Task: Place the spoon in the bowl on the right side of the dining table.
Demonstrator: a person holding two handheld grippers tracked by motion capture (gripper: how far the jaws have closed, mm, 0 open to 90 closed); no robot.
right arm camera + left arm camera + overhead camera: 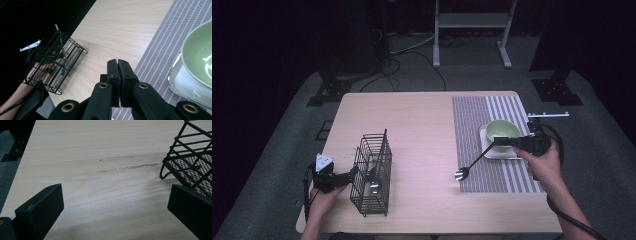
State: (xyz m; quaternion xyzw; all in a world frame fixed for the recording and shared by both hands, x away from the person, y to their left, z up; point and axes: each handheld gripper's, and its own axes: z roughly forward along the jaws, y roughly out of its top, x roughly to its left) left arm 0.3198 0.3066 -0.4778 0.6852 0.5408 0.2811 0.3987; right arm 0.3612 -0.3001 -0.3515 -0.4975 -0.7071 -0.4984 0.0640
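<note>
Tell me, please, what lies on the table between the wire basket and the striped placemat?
Nothing; in the high view, the table between the wire basket and the placemat is bare wood.

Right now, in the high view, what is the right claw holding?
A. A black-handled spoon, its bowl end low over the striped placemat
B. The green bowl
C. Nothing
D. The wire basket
A: the right claw is shut on the handle of the spoon, whose shiny end hangs over the placemat, beside the green bowl; the wire basket stands by the left claw.
</note>
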